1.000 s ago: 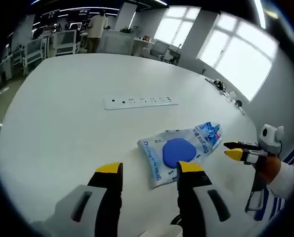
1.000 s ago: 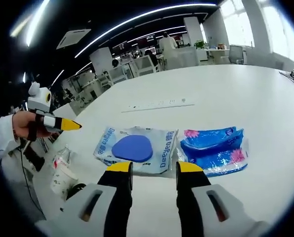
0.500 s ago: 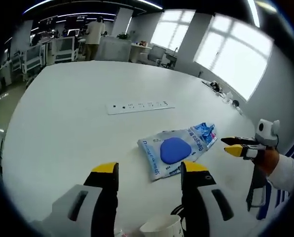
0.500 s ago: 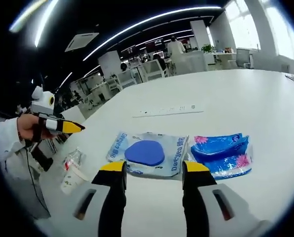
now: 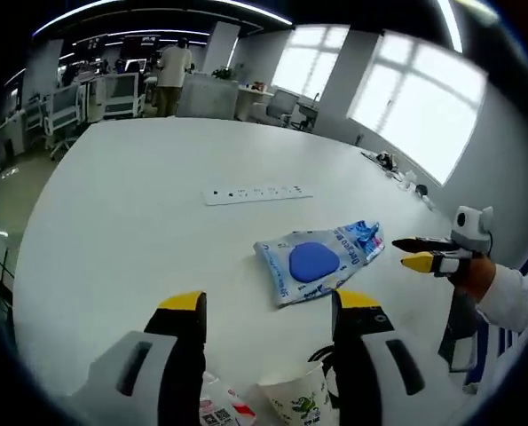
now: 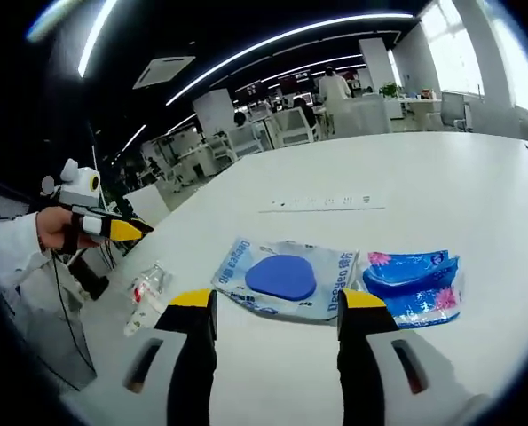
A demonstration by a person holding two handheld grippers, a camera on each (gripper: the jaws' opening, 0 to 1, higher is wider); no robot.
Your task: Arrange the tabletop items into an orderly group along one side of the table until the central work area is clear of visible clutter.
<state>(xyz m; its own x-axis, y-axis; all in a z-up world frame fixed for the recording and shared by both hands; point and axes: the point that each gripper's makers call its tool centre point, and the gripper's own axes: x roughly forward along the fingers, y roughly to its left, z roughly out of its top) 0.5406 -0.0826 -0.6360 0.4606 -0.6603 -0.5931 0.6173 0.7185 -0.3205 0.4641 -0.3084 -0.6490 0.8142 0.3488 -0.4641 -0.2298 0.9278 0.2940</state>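
Both grippers, left (image 5: 265, 306) and right (image 6: 277, 303), hang spread; approach the pouch (image 6: 286, 278) low, pinching its edge.

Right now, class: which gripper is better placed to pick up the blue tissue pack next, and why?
The right gripper, probably. The blue tissue pack lies just ahead of its open jaws, beside the white packet. From the left gripper, that packet lies in front of the tissue pack.

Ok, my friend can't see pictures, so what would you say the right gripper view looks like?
A big white table holds a clear packet with a blue pad beside a blue flowery tissue pack. The right gripper has its yellow-tipped jaws open and empty below them. The left gripper, in a hand, sits left above a crumpled bottle.
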